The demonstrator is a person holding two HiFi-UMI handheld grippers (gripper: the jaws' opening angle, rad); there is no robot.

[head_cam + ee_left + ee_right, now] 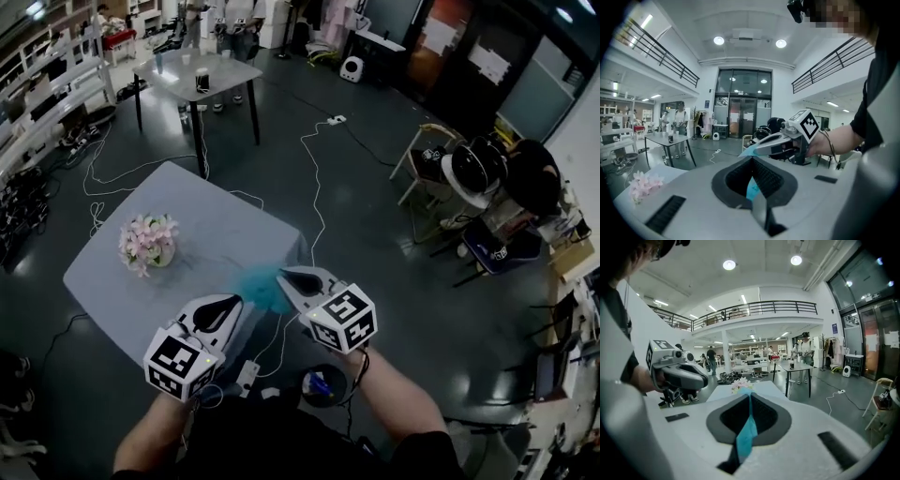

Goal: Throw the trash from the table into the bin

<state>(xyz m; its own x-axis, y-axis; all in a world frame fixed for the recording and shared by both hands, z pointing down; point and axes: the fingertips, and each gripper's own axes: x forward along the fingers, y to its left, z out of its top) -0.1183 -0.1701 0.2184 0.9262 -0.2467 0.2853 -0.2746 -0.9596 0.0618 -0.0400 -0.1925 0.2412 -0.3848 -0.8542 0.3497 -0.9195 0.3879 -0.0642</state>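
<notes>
While working through the carry step, holding the teal trash point(261, 289) lifted off the grey worktop point(216, 220) in the lower middle of the head view, pinched on one side by the left hand-held gripper point(232, 302) and on the other by the right hand-held gripper point(287, 276). Seeing nothing else on the worktop except pink flowers point(148, 242) at centre left. Also picking out a dark round bin point(323, 384), probably the target, on the floor at lower centre, just under the right wrist.

Looking along the left jaws in the left gripper view: clamping fully together on a teal fold low in the frame centre. Also catching the right hand-held gripper at centre right, biting the far edge of the same piece.

Looking along the right jaws in the right gripper view: pressing fully together on a teal strip running down the middle of the frame.

Judging from this, needing next to bring both hands down toward the lower centre of the head view, over the bin's mouth. Then parting both pairs of jaws together, so as to avoid leaving the piece dangling from one side.
</notes>
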